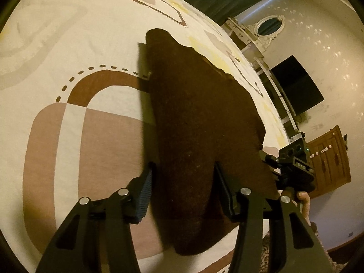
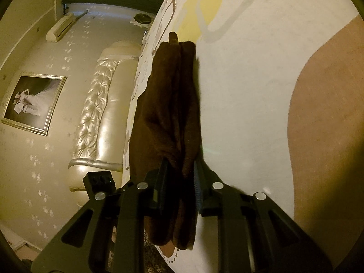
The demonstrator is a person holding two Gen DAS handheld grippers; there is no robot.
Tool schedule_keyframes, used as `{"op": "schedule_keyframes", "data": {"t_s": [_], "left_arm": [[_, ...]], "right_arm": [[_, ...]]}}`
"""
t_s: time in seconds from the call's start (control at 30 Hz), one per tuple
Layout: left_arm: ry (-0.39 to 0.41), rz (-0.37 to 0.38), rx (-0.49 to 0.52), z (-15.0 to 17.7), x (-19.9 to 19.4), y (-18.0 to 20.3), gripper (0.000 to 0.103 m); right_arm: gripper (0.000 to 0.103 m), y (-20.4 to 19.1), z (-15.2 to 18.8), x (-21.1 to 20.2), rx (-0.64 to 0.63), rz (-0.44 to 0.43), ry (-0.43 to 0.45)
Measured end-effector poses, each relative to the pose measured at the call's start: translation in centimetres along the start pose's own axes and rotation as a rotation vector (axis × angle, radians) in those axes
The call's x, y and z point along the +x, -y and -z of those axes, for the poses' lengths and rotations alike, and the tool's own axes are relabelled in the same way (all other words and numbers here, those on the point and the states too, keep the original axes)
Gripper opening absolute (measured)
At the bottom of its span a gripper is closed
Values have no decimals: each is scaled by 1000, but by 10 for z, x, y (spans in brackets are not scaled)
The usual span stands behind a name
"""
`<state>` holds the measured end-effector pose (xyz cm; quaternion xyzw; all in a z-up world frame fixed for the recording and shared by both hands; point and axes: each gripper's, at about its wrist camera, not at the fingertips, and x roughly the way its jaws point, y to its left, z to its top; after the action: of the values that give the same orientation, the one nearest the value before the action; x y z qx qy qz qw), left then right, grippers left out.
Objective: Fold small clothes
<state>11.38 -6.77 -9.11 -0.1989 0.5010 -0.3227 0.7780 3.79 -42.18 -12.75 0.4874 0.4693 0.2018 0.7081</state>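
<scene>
A dark brown fuzzy garment (image 1: 200,113) lies lengthwise on the patterned cream bed sheet (image 1: 68,45). My left gripper (image 1: 185,191) hangs over its near end, with the jaws half apart. The cloth runs between the two fingers, and I see no pinch. At the garment's right edge is the right gripper's black housing (image 1: 293,159), with a hand (image 1: 303,201) below it. In the right wrist view, my right gripper (image 2: 179,179) is shut on a bunched edge of the brown garment (image 2: 168,104), and folds stand up between its pads. A black box (image 2: 97,179) at the left is part of the left tool.
The bed's edge curves along the right of the left wrist view, with a dark screen (image 1: 298,86), a white shelf and a wooden cabinet (image 1: 329,159) beyond it. A tufted cream headboard (image 2: 97,113) and a framed picture (image 2: 34,102) are left of the bed in the right wrist view.
</scene>
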Motion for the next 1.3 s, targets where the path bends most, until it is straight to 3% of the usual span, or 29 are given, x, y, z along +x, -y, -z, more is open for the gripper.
{"op": "schedule_keyframes", "data": {"t_s": [0.33, 0.47, 0.5, 0.6, 0.77, 0.93, 1.1, 1.23, 1.3], "left_arm": [[4, 0, -1, 0, 2, 0, 52], [13, -20, 3, 4, -2, 3, 52], [14, -32, 8, 7, -3, 5, 52], [12, -63, 17, 13, -9, 8, 52], [38, -201, 93, 35, -24, 29, 59], [69, -310, 163, 64, -41, 49, 72], [102, -372, 206, 80, -57, 63, 77], [128, -410, 207, 89, -71, 72, 80], [150, -423, 199, 92, -79, 74, 82]], "right_arm": [[18, 6, 3, -6, 46, 2, 38], [11, 12, 8, -19, 82, 10, 63], [0, 16, 11, -24, 98, 37, 74], [0, 20, 22, -37, 97, 96, 87], [0, 15, 48, -52, 102, 179, 88], [9, -3, 79, -57, 83, 269, 111], [51, -33, 104, -55, 58, 331, 174], [56, -69, 124, -40, -91, 516, 194], [65, -84, 136, -35, -151, 601, 220]]}}
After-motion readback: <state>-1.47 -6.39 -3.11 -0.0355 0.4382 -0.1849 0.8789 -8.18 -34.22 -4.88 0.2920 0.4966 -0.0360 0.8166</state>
